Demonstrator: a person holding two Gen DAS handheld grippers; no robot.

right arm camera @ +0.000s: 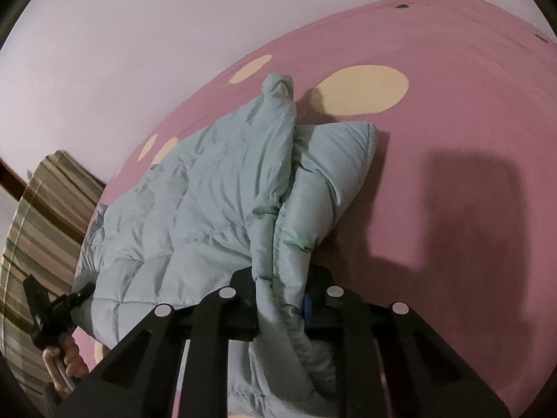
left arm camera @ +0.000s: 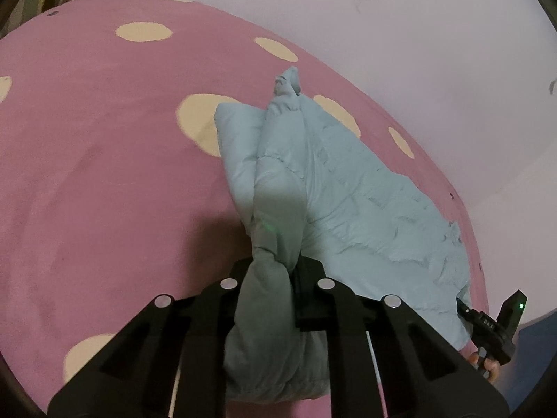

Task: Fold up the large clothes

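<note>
Grasp step, by my reading: left tool (left arm camera: 275,271) and right tool (right arm camera: 282,289) are each clamped on the puffy jacket (left arm camera: 348,191) on the bed (left arm camera: 104,174) (pink, spotted) — next comes lifting both edges together, evenly.

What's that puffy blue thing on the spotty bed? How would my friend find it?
Look for the big pink bedcover with cream spots, next to the pale wall. On it lies a light blue quilted jacket, the only puffy, stitched thing there. One bunched edge is pinched in the left hand-held gripper and another in the right hand-held gripper, and a narrow cuff pokes out at its far end.
</note>
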